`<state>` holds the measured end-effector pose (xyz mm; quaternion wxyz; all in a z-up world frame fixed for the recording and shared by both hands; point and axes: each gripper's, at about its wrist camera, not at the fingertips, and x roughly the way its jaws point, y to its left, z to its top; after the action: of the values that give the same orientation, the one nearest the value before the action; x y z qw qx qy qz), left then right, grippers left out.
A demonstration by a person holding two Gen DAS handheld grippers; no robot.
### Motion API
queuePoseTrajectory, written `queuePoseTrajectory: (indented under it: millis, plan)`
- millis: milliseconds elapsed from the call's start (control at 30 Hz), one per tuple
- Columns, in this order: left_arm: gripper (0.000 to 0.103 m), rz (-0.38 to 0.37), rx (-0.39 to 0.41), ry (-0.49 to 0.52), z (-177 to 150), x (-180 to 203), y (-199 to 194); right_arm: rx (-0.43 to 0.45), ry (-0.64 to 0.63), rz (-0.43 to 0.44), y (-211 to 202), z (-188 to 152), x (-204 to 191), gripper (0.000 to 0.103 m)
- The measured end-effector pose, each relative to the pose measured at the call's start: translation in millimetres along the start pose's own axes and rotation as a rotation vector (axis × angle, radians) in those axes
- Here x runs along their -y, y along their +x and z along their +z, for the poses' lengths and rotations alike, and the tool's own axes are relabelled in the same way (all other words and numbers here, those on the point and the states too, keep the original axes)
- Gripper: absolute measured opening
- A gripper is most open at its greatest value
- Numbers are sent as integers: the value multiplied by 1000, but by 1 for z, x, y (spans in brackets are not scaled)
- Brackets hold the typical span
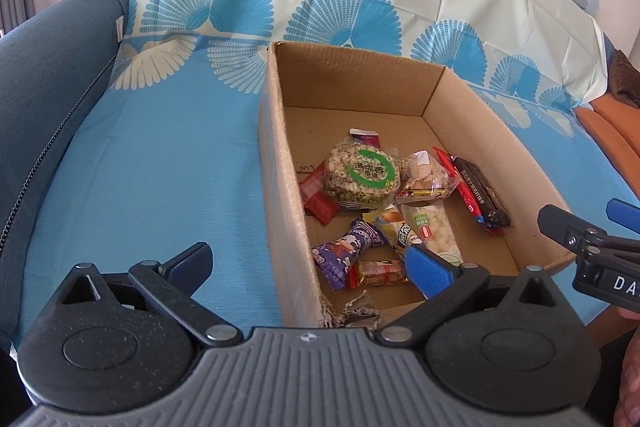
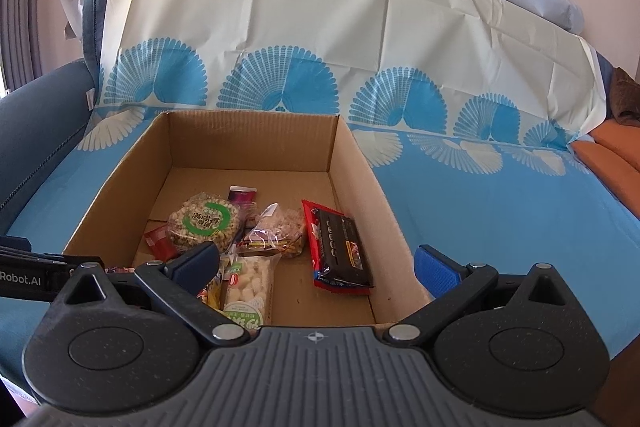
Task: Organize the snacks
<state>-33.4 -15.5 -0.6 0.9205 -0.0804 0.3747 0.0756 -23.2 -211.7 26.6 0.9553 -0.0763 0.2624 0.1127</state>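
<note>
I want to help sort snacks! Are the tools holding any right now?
No. The left tool and right tool are both open and empty; the snacks lie in the box.

brown box (image 2: 352,163), blue fan-patterned cloth (image 2: 480,195)

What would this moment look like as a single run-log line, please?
left claw: open, empty | right claw: open, empty | snacks: inside cardboard box | box on blue cloth

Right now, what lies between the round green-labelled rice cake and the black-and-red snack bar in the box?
A clear bag of pale puffed snacks sits between the round green-labelled rice cake and the black-and-red snack bar; both views show it.
</note>
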Motion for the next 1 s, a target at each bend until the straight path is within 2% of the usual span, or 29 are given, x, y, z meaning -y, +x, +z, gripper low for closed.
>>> queuePoseTrajectory:
  millis: [1000]
  plan:
    - [103, -13, 10, 38, -1, 5, 1, 3, -11, -1, 1, -2, -1, 102]
